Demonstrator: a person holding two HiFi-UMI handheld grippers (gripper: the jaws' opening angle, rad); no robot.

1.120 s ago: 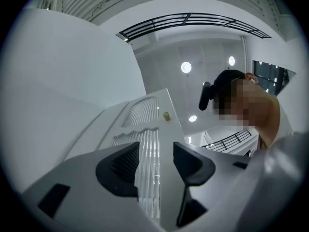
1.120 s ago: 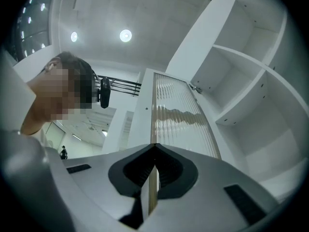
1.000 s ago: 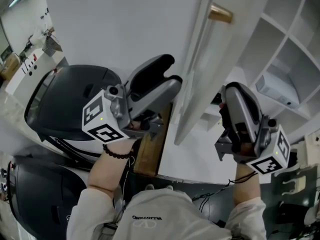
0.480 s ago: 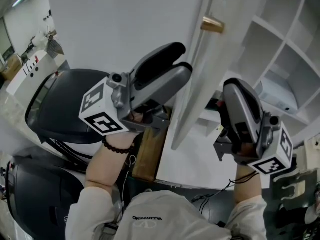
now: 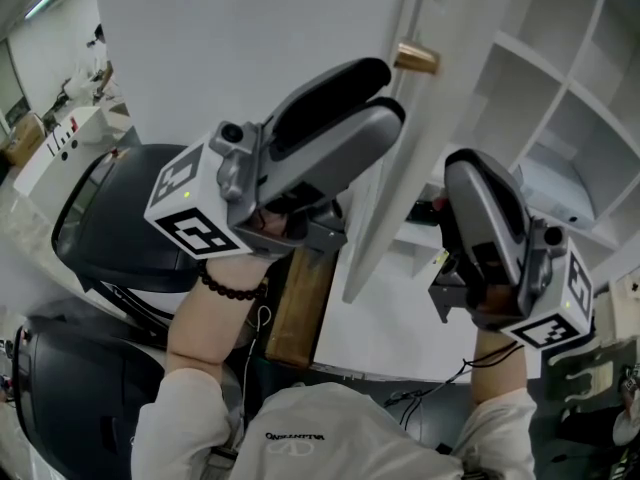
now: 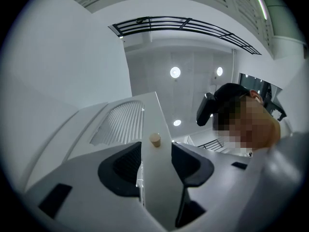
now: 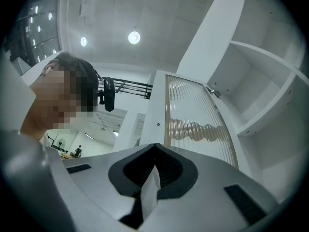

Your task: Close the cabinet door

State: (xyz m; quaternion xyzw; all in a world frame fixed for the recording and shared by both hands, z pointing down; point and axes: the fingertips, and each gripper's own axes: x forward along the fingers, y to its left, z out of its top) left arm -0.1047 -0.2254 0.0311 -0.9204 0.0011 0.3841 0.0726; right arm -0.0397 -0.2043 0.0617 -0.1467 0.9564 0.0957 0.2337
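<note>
A white cabinet door (image 5: 385, 208) stands ajar, edge toward me, with a brass knob (image 5: 415, 58) near the top. My left gripper (image 5: 388, 96) straddles that edge just below the knob. In the left gripper view the door edge (image 6: 157, 178) fills the gap between the jaws, the knob (image 6: 154, 139) just beyond my left gripper (image 6: 155, 151), whose jaws are closing. My right gripper (image 5: 465, 168) hangs on the inner side of the door, jaws together, pointing up at its ribbed glass panel (image 7: 193, 115). From the right gripper view, my right gripper (image 7: 154, 146) shows its tips meeting.
Open white cabinet shelves (image 5: 560, 98) lie to the right, with a white device (image 5: 555, 183) on one. A wooden board (image 5: 300, 308) leans below the door. Large black rounded objects (image 5: 110, 218) sit at the left. A white desk (image 5: 50, 148) is at the far left.
My left gripper has risen along the door edge toward the knob and tilted up. The right gripper has shifted only slightly upward.
</note>
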